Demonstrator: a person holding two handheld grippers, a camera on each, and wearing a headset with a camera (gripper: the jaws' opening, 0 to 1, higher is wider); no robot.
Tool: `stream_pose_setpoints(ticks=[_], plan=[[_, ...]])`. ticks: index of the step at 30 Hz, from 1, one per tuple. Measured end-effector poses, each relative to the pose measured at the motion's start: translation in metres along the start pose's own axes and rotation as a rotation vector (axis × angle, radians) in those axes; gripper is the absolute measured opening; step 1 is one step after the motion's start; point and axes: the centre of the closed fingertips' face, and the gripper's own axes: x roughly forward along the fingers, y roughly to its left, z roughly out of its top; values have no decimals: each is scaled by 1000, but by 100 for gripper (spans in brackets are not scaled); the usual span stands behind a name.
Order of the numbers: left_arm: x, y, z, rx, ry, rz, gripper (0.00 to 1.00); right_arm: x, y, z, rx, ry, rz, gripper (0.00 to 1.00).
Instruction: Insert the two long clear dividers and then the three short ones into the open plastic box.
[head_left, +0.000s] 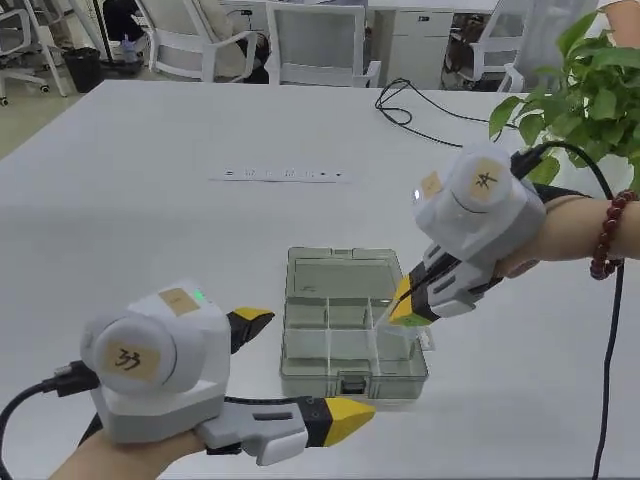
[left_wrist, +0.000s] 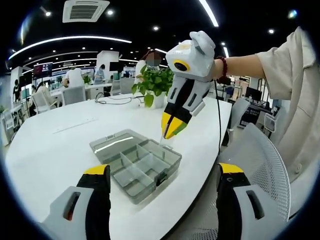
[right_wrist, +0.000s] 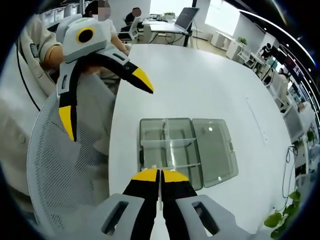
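Note:
The clear plastic box (head_left: 352, 372) lies open on the white table, its lid (head_left: 338, 268) flat behind it. Clear dividers split the base (right_wrist: 162, 150) into several compartments. My right gripper (head_left: 408, 312) hovers over the box's right side, shut on a short clear divider (head_left: 397, 338) that hangs from its yellow tips into the box. In the left gripper view that gripper (left_wrist: 171, 130) points down at the box (left_wrist: 136, 161). My left gripper (head_left: 300, 370) is wide open with nothing between its jaws, held just off the box's near-left corner.
A potted plant (head_left: 588, 88) stands at the table's right back, with a black cable (head_left: 402, 108) beside it. A strip of small marks (head_left: 283, 175) lies mid-table. White chairs line the far edge. A mesh chair (right_wrist: 65, 165) sits at the near edge.

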Motion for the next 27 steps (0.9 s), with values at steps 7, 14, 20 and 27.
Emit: stream_pose_setpoints(ticks=[7,14,20,27], plan=[[0,3,1,-4,-4,14,94,5,-7,-5,11,45,-13,2],[2,1,-8,17,43,7,98,12,-15,-16,12,100,-21,2],[2,1,-4,4,24,6,100,17,-18,-20,11,124,-18,2],[1,1,-5,5,32,4,100,23,-21,-22,10,143,-13,2]])
